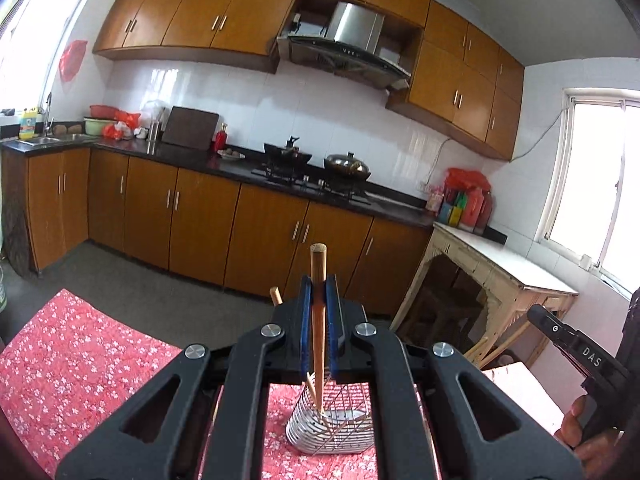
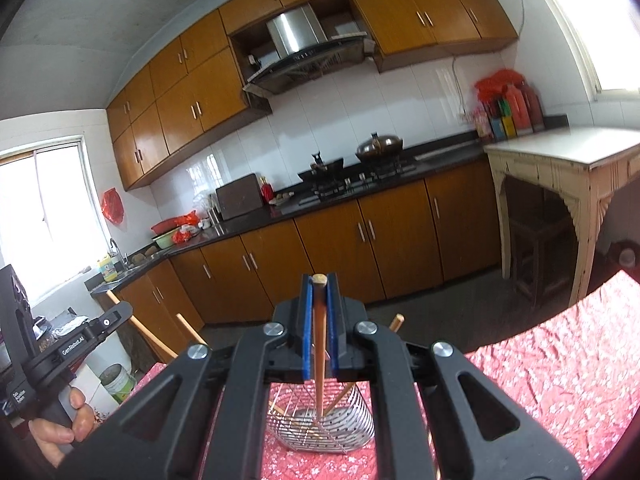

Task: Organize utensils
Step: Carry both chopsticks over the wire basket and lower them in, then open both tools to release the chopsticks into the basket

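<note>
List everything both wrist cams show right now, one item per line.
chopsticks: two gripped, brown, one in each tongs; others stand in the holder
utensil holder: one, silver metal, on the cloth
tablecloth: one, red floral, under the holder
woks: two, dark, on the stove
cabinets: orange-brown wood, above and below the counter
side table: one, cream, right of the counter
left tongs: shut on a chopstick
right tongs: shut on a chopstick
</note>
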### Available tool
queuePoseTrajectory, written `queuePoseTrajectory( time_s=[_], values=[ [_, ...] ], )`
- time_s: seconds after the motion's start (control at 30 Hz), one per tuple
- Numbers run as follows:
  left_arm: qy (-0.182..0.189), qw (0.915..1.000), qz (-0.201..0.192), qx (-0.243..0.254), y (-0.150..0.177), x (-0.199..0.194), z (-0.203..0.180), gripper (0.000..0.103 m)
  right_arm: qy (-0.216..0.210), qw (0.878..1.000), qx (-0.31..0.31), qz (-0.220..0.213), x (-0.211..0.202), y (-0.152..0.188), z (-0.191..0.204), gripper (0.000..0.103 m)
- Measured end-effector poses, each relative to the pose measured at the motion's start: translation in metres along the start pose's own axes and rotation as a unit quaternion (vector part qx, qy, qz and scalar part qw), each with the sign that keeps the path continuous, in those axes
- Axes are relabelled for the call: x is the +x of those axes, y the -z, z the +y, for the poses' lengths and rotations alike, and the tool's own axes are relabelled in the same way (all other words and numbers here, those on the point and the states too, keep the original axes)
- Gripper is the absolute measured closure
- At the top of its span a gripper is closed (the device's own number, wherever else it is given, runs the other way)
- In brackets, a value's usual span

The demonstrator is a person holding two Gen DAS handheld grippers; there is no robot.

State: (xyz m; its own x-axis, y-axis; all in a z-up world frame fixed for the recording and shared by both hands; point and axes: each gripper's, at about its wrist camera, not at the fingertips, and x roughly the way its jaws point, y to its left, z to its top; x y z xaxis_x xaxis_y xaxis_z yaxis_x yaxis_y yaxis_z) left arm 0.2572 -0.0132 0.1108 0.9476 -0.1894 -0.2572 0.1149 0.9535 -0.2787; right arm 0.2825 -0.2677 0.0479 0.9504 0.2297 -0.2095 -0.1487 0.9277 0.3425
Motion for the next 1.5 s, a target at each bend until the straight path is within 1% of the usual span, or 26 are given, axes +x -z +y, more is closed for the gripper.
queuePoseTrajectory(
  time_s=[0.17,0.37,0.53,0.6,0.7,0.77,0.83,0.87,0.9,0.93,1.0,1.03,1.27,1.4,1.5],
  values=[
    [-0.001,0.9996,0.028,-0.008,0.008,0.012,0.005,0.096,0.001,1.0,0.02,0.024,0.016,0.009,-0.008,0.095],
    [0.0,0.9987,0.051,-0.009,0.013,0.019,0.008,0.096,0.007,0.999,0.034,0.042,0.026,0.016,-0.017,0.095],
    [-0.001,0.9977,0.067,-0.011,0.015,0.025,0.009,0.096,0.017,0.998,0.035,0.05,0.032,0.02,-0.02,0.095],
    [-0.002,0.9973,0.072,-0.011,0.016,0.028,0.009,0.096,0.022,0.998,0.036,0.05,0.034,0.02,-0.021,0.091],
    [-0.004,0.9971,0.075,-0.014,0.018,0.028,0.011,0.096,0.026,0.998,0.035,0.049,0.033,0.021,-0.025,0.091],
    [-0.005,0.9971,0.075,-0.017,0.017,0.027,0.012,0.096,0.031,0.998,0.033,0.046,0.03,0.022,-0.026,0.088],
    [-0.008,0.9972,0.072,-0.019,0.016,0.024,0.014,0.095,0.036,0.998,0.033,0.04,0.025,0.021,-0.028,0.076],
    [-0.009,0.9973,0.07,-0.021,0.015,0.023,0.015,0.094,0.038,0.998,0.033,0.037,0.022,0.02,-0.029,0.073],
    [-0.009,0.9974,0.068,-0.022,0.014,0.021,0.016,0.09,0.039,0.998,0.034,0.034,0.019,0.02,-0.031,0.073],
    [-0.013,0.9976,0.064,-0.024,0.012,0.017,0.017,0.082,0.041,0.998,0.034,0.03,0.015,0.019,-0.033,0.072],
    [-0.017,0.998,0.055,-0.027,0.009,0.01,0.02,0.068,0.044,0.998,0.034,0.025,0.008,0.017,-0.036,0.07],
    [-0.019,0.9982,0.05,-0.027,0.008,0.006,0.02,0.066,0.046,0.998,0.033,0.023,0.004,0.017,-0.037,0.069],
    [-0.028,0.9988,0.037,-0.017,0.004,-0.016,0.019,0.065,0.062,0.998,0.026,0.015,-0.026,0.021,-0.044,0.068],
    [-0.039,0.9986,0.034,-0.005,0.009,-0.031,0.023,0.064,0.082,0.996,0.027,0.024,-0.041,0.03,-0.053,0.068],
    [-0.049,0.998,0.04,0.001,0.016,-0.037,0.03,0.063,0.1,0.994,0.029,0.036,-0.048,0.042,-0.062,0.068]
  ],
)
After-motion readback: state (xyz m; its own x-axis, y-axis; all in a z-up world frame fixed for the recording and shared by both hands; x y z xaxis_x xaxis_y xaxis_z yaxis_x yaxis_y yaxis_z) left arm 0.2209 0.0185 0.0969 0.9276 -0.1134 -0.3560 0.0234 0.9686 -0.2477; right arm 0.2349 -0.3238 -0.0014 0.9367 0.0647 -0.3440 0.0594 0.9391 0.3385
